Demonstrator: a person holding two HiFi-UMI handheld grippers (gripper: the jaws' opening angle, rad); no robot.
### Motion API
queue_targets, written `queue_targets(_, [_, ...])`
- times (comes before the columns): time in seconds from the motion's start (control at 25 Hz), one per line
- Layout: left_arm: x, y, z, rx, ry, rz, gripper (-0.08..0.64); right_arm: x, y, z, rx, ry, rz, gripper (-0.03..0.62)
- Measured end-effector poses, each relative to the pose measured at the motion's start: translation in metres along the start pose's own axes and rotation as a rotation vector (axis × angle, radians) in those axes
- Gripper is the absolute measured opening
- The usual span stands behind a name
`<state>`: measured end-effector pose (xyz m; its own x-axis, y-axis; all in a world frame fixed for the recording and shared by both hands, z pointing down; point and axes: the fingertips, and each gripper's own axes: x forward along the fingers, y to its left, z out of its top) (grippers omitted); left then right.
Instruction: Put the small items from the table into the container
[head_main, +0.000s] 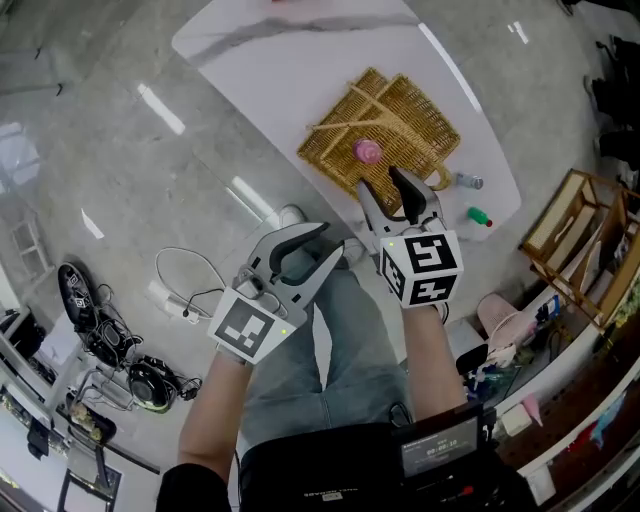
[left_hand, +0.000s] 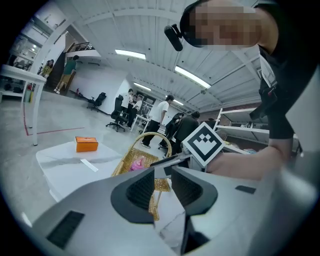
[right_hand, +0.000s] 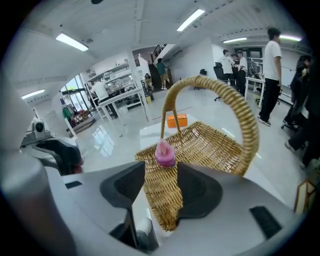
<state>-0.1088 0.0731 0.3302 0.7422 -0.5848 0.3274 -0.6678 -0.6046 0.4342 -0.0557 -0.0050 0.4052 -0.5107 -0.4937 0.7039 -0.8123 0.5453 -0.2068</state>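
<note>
A wicker basket with a hoop handle stands on the white table. A pink round item lies inside it, also seen as the pink item in the basket. A small clear bottle and a green item lie on the table right of the basket. My right gripper hovers at the basket's near edge, open and empty; in its own view the right gripper frames the basket's near corner. My left gripper is off the table's near edge, open and empty, and points toward the basket.
An orange box and a white strip lie at the table's far side. A wooden rack stands to the right. Cables and gear lie on the floor at left. People stand in the background.
</note>
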Motion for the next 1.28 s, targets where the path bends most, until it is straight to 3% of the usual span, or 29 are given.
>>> queue_targets(0.2, [0.015, -0.017, -0.003, 0.018, 0.041, -0.034, 0.104, -0.038, 0.002, 0.002, -0.002, -0.077, 0.041, 0.192])
queue_targets(0.44, [0.039, -0.050, -0.003, 0.052, 0.079, -0.096, 0.104, -0.091, -0.021, -0.005, 0.055, -0.182, 0.022, 0.190])
queue_targets(0.68, [0.065, -0.092, 0.010, 0.073, 0.052, -0.168, 0.104, -0.164, -0.037, -0.001, 0.057, -0.418, 0.066, 0.189])
queue_targets(0.8, [0.075, -0.113, 0.021, 0.106, 0.039, -0.202, 0.104, -0.205, -0.047, -0.003, 0.009, -0.508, 0.043, 0.164])
queue_targets(1.0, [0.079, -0.158, 0.054, 0.154, 0.011, -0.284, 0.075, -0.270, -0.061, 0.002, 0.009, -0.603, -0.029, 0.061])
queue_targets(1.12, [0.079, -0.178, 0.070, 0.190, 0.013, -0.312, 0.005, -0.295, -0.066, 0.007, 0.003, -0.637, -0.054, 0.048])
queue_targets(1.28, [0.085, -0.183, 0.078, 0.208, 0.009, -0.297, 0.003, -0.305, -0.071, 0.007, 0.030, -0.649, -0.071, 0.048])
